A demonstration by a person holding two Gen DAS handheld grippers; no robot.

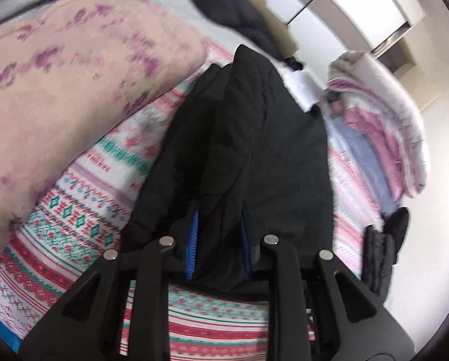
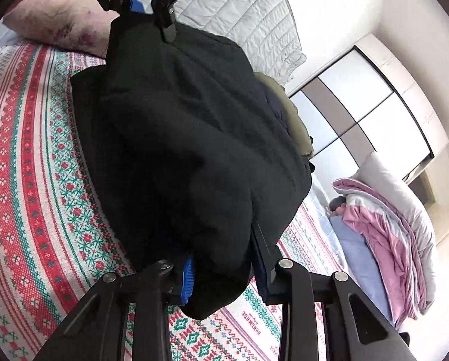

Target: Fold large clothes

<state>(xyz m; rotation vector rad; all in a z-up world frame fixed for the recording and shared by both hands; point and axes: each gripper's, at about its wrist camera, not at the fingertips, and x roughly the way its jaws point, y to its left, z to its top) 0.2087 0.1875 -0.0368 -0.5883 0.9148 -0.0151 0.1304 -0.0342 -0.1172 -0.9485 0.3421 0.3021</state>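
The bed (image 2: pixel 29 156), covered by a sheet knitted-looking in red, green and white bands, is bounded on one side by a pink floral quilt (image 1: pixel 59 84) heaped along it, and at the far end by a white quilted blanket (image 2: pixel 239 15). Bare patterned sheet is seen to the left of the garment in the right wrist view and below the lifted hem in the left wrist view. Toward the room side, a pile of pink, white and pale blue bedding (image 2: pixel 390 225) is stacked near the bed's edge, with white floor beyond it and a wardrobe (image 2: pixel 360 99) with white and grey panels behind. A small dark padded piece (image 1: pixel 381 255) is seen at the bed's edge in the left wrist view.

The black padded coat (image 1: pixel 254 150) is stretched lengthwise over the bed, its hem raised off the sheet. Its cloth is dull black, quilted in faint diagonal lines and creased into soft folds. At its far end a dark navy hood with an olive-tan trim (image 1: pixel 239 15) is seen.

The left gripper (image 1: pixel 220 240) is closed on the coat's near edge, black cloth bunched between the blue pads. The right gripper (image 2: pixel 224 267) is likewise clamped on a thick fold of the coat, the cloth bulging between its jaws.
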